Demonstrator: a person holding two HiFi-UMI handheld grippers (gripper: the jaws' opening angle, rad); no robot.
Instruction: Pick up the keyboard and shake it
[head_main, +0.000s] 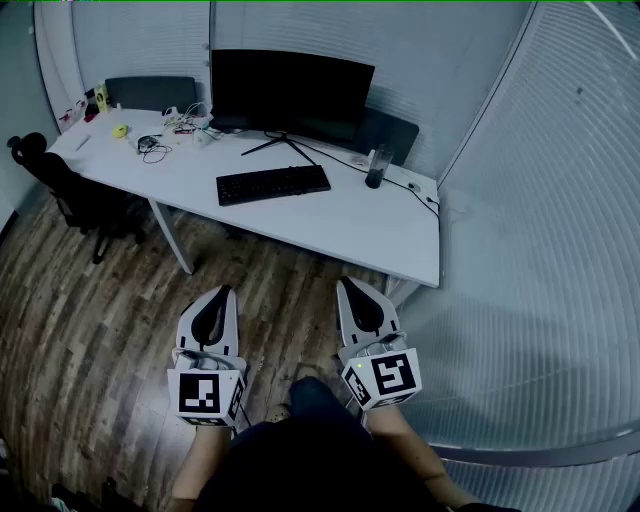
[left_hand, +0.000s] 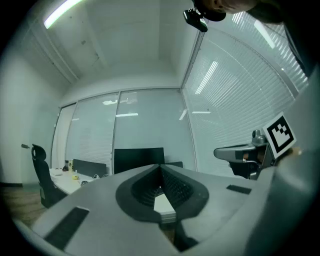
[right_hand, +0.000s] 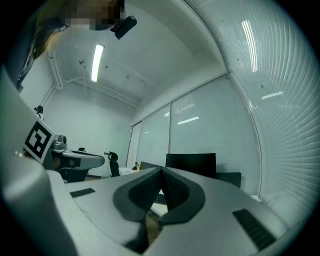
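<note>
Two grippers, the left gripper (head_main: 221, 292) and the right gripper (head_main: 351, 284), are squeezed shut on nothing, well away from the desk (head_main: 340, 228) where the keyboard (head_main: 273, 184) lies (near its front edge), so reaching in like that could shove it off.

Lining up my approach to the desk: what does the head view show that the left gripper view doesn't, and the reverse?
Head view only: the keyboard lying flat on the white desk in front of the monitor, a dark container to its right, and the wooden floor before the desk. Left gripper view only: the ceiling light, and the left gripper with its jaws closed together, nothing between them. Both: monitor, desk, office chair and the right gripper.
</note>
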